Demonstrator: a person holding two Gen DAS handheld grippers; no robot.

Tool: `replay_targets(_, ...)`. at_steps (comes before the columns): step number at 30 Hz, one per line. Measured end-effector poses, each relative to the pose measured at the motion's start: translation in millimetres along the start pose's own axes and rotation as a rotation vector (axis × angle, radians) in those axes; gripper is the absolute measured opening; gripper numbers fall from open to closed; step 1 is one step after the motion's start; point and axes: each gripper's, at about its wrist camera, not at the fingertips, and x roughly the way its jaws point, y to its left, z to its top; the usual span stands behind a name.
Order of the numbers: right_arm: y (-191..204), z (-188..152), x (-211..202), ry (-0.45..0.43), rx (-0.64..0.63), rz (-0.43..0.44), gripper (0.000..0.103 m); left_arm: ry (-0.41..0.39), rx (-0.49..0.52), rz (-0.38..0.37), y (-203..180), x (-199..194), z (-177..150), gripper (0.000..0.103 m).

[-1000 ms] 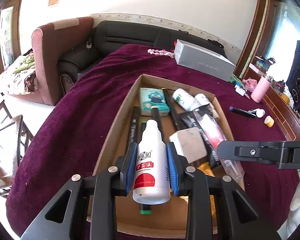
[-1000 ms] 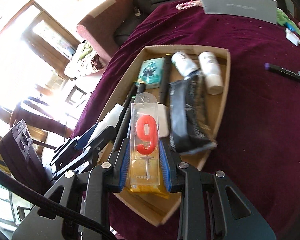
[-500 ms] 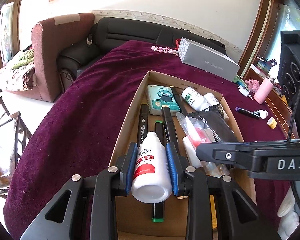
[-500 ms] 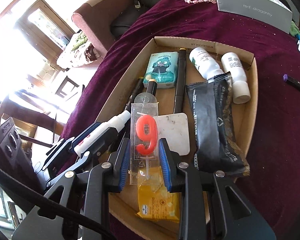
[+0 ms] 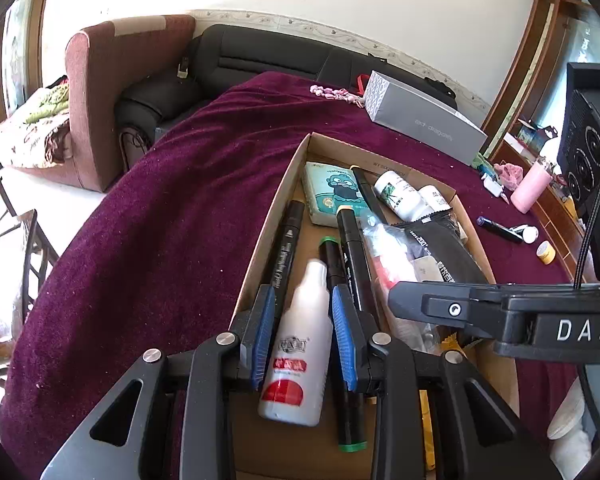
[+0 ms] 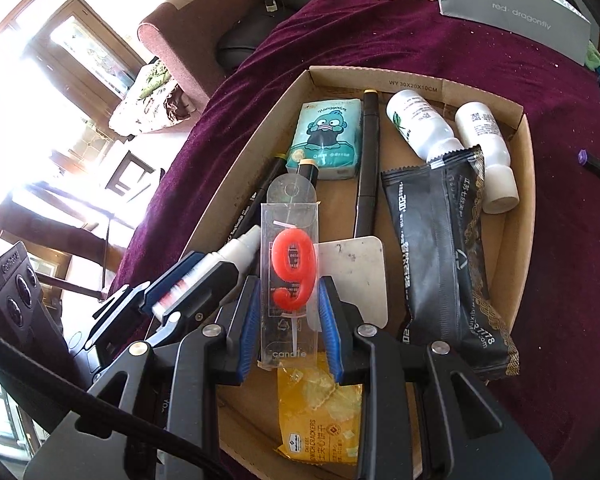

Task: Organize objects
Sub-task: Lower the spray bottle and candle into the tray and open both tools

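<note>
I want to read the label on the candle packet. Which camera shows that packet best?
The right wrist view: the candle packet faces the camera, upright between the right hand-held gripper's pads, its red 9 plain. The left wrist view shows only a clear, red-tinged sliver, mostly behind that hand-held gripper.

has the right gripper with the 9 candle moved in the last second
Yes: the right gripper moved forward and down over the cardboard box, holding the candle pack.
</note>
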Motion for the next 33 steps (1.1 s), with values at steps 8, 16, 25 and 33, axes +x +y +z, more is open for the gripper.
replay_targets(8, 2.3, -0.1, 0.9, -0.010, -0.003, 0.009, 0.032, 0.011, -0.013, -0.006, 0.0, 2.1, -0.1, 0.027)
replay_targets(16, -2.7, -4.7, -18.4, -0.074, 0.010, 0.038, 0.055, -0.015, 0.007, -0.008, -13.0, -11.1, 3.4, 0.050)
replay_targets(25, -23.2, -22.1, -60.1, -0.203, 0.037, 0.026, 0.068, -0.154, 0.038, 0.138, -41.5, -46.6, 8.2, 0.078)
replay_targets(33, -29.4, -55.6, -110.5, -0.452, -0.044, -0.210, 0.080, -0.364, 0.019, 0.160, -58.7, -108.7, 8.7, 0.101)
